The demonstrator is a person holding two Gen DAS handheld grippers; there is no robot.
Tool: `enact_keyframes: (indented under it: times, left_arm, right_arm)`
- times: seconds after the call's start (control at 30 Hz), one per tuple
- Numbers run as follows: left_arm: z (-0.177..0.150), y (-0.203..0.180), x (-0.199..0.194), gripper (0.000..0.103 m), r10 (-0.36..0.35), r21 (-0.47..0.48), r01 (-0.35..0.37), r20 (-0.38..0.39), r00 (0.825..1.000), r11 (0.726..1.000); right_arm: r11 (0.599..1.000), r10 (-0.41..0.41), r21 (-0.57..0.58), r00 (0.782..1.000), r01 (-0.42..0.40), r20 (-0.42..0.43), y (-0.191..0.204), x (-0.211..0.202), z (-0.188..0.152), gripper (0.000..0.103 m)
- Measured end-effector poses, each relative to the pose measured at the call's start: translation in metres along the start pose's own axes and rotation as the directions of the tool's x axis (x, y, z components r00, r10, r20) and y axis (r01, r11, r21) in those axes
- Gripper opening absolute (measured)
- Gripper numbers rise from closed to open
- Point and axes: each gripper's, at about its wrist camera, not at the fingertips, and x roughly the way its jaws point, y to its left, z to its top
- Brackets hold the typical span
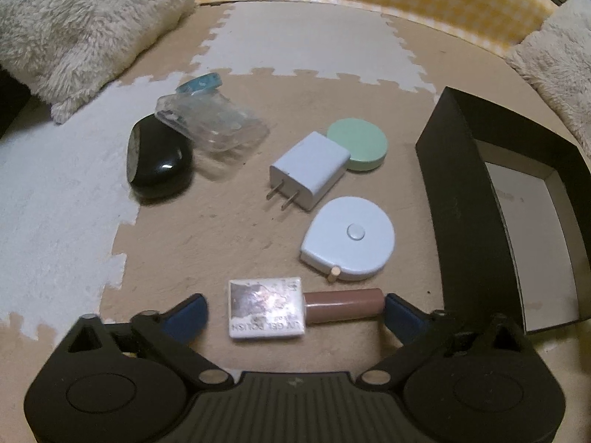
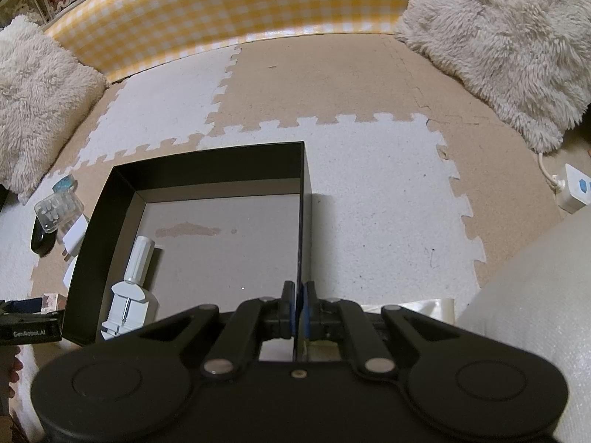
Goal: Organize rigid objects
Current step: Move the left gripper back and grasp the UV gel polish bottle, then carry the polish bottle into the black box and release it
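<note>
Both pads of the left gripper (image 1: 295,312) are bracketing the gel polish bottle (image 1: 266,308) just beside the black box (image 1: 465,199), wide open, holding nothing; closing squarely end-to-end should be preventing pivoting.

The right gripper (image 2: 298,308) is pinching the box wall.

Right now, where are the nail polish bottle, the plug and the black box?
nail polish bottle (image 1: 266,308): left wrist view, silvery label.
plug (image 1: 310,170): left wrist view, white body.
black box (image 2: 207,164): right wrist view, far wall.

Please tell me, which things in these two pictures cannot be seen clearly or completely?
- Black box: left wrist view, right edge cuts it off.
- Nail polish bottle: label mostly glare.
- White tool inside the box: right wrist view, near end hidden by right tongs.
- White charger: partly behind the box wall.
</note>
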Motion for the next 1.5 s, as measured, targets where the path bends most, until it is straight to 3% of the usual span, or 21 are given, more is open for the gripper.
enact_keyframes:
  times: [0.07, 0.47, 0.7, 0.8, 1.0, 1.2, 1.5]
  left_arm:
    - [0.0, 0.002, -0.002, 0.086, -0.011, -0.01, 0.011, -0.002, 1.0, 1.0]
    - [0.001, 0.004, -0.007, 0.086, -0.035, -0.076, 0.035, 0.006, 0.999, 0.997]
    - [0.009, 0.004, -0.038, 0.086, -0.084, -0.11, 0.094, 0.099, 0.992, 0.989]
    - [0.012, -0.005, -0.055, 0.086, -0.103, -0.08, 0.116, 0.151, 0.983, 0.99]
    - [0.014, -0.035, -0.083, 0.086, -0.219, -0.006, 0.225, 0.213, 0.952, 0.974]
    - [0.01, -0.067, -0.085, 0.086, -0.328, 0.045, 0.325, 0.193, 0.925, 0.945]
    - [-0.001, -0.115, -0.061, 0.086, -0.409, 0.109, 0.398, 0.118, 0.905, 0.911]
  right_arm:
    - [1.0, -0.001, -0.001, 1.0, 0.001, 0.0, 0.0, 0.0, 0.0, 0.005]
    - [1.0, -0.004, -0.004, 1.0, 0.004, -0.002, 0.001, 0.0, 0.0, 0.004]
    - [1.0, -0.006, -0.002, 1.0, 0.006, 0.016, 0.002, -0.004, 0.002, 0.004]
    - [1.0, -0.001, 0.008, 1.0, 0.001, 0.024, 0.0, -0.006, 0.003, 0.004]
    - [1.0, -0.001, 0.005, 1.0, 0.001, 0.023, 0.001, -0.007, 0.004, 0.003]
    - [1.0, -0.003, 0.008, 1.0, 0.003, 0.015, 0.001, -0.007, 0.006, 0.003]
    - [1.0, -0.024, -0.017, 1.0, 0.024, 0.006, 0.005, -0.006, 0.007, 0.003]
